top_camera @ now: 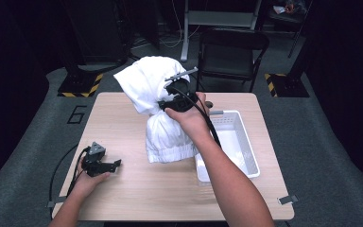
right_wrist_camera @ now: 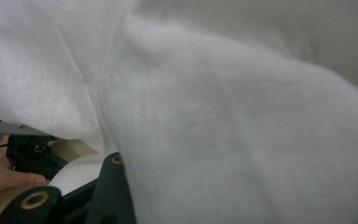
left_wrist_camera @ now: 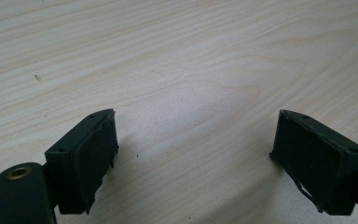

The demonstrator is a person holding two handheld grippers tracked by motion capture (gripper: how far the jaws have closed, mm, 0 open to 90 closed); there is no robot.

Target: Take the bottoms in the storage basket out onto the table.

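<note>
High view first: the right hand-held gripper (top_camera: 174, 91) is up above the bench (top_camera: 123, 198), clamped shut on a bunched fold of a big white cloth (top_camera: 163, 127). The cloth hangs from that pinch in a tall drape, its hem resting on the bench near the middle, just beside the white basket (top_camera: 248, 156) that sits along the right edge. Over by the near left corner, the left hand-held gripper (top_camera: 105, 166) rests on the wood, well apart from the cloth.

Left gripper view: jaws standing wide, nothing between them, just bare bench (left_wrist_camera: 177, 60) under the pads.

Right gripper view: white cloth (right_wrist_camera: 242, 130) billows right across the lens, draped over the jaws, so the pinch itself is hidden under the fabric. Far off at lower left a hand steadies the other gripper.

The risk, as I judge it: one small pinch is carrying a lot of loose fabric. A quick swing could let the fold slide out and the whole thing slump onto the bench. The trailing hem could also snag the basket rim and drag or tip it.
</note>
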